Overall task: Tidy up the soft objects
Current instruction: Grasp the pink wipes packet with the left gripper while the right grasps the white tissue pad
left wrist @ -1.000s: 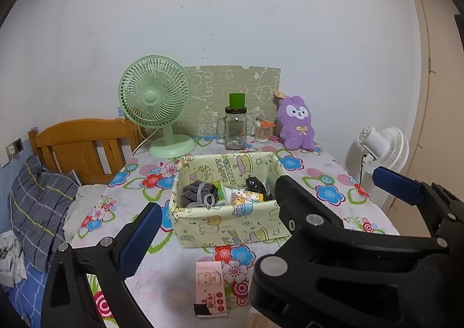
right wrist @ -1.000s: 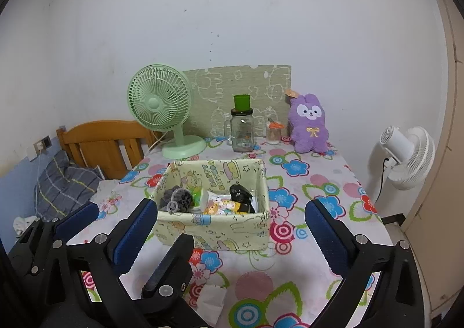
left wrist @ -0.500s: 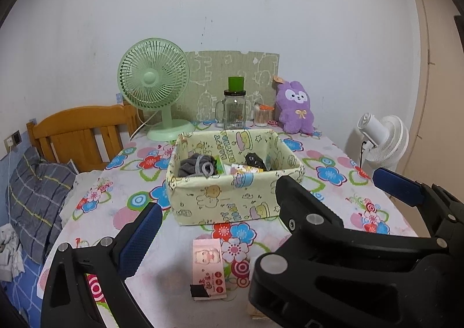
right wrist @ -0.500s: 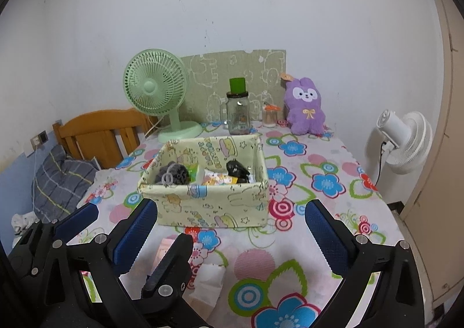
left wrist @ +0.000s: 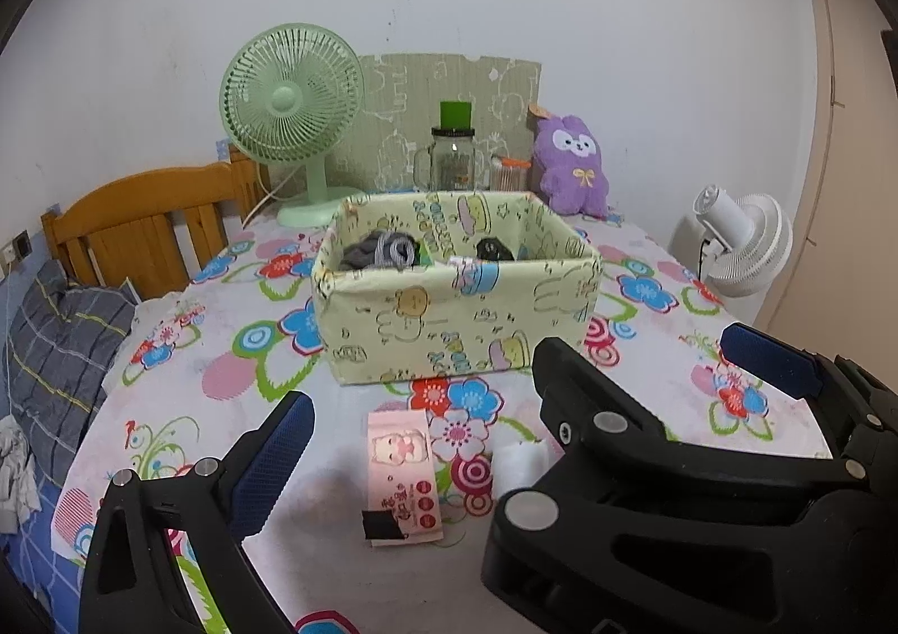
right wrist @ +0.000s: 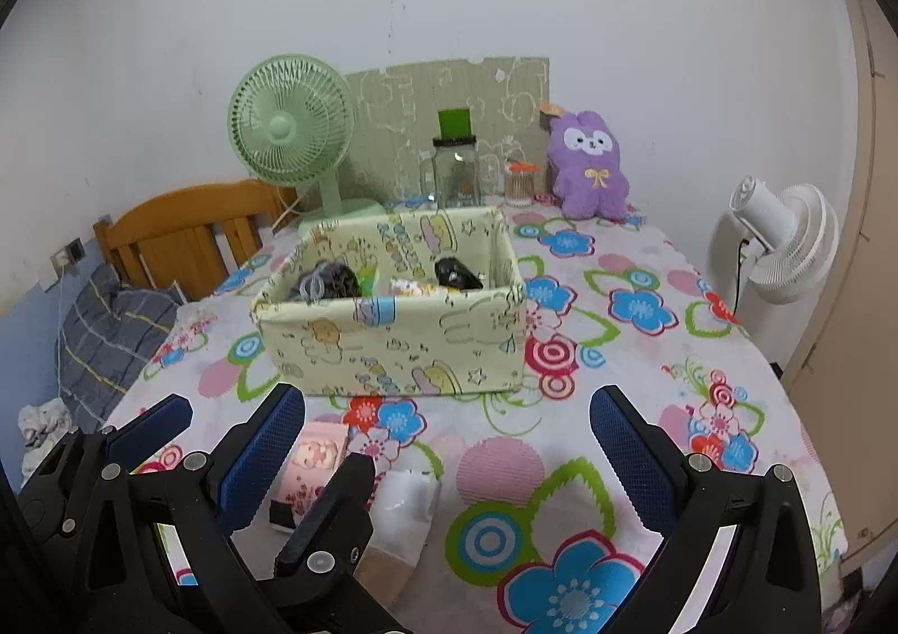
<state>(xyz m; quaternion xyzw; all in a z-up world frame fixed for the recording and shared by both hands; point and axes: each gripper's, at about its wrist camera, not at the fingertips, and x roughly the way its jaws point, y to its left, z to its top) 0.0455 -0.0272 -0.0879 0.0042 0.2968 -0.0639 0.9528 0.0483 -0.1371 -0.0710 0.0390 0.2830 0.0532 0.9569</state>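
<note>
Both views dropped toward the desk — each hand-held gripper released, empty; pink packet and white pouch likely next.

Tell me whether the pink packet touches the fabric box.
Apart. The left wrist view shows bare flowered tablecloth between the pink packet and the fabric box.

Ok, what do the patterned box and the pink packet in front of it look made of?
The box looks like printed fabric: matte, with soft, slightly bowed walls. The pink packet looks like thin plastic film, flat and faintly shiny, though paper can't be ruled out.
</note>
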